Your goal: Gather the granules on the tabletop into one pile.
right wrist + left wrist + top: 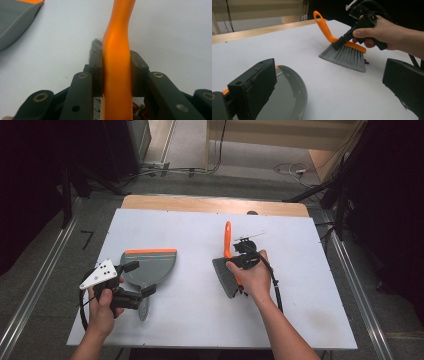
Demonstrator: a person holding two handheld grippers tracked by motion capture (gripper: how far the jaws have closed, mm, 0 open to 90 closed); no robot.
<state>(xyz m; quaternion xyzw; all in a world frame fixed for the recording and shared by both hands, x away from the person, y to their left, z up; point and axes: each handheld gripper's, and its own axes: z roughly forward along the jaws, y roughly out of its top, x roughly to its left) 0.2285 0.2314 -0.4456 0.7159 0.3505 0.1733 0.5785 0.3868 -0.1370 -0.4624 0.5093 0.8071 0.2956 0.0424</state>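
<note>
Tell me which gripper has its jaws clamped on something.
The right gripper, shut on the orange brush handle. The left gripper is open beside the grey dustpan.

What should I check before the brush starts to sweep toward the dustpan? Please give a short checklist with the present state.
1. Right hand-held gripper grips the brush: ok, both jaws press on the orange handle.
2. Bristles reach the table: ok, the grey bristles touch the white surface in the left gripper view.
3. Debris located: ok, small dark red bits lie beside the bristles.
4. Left hand-held gripper holds the dustpan: not ok, jaws stand apart, one jaw over the pan.
5. Dustpan's orange lip faces the brush: not ok, it points toward the far edge.
6. Path between brush and dustpan: ok, bare table.
</note>
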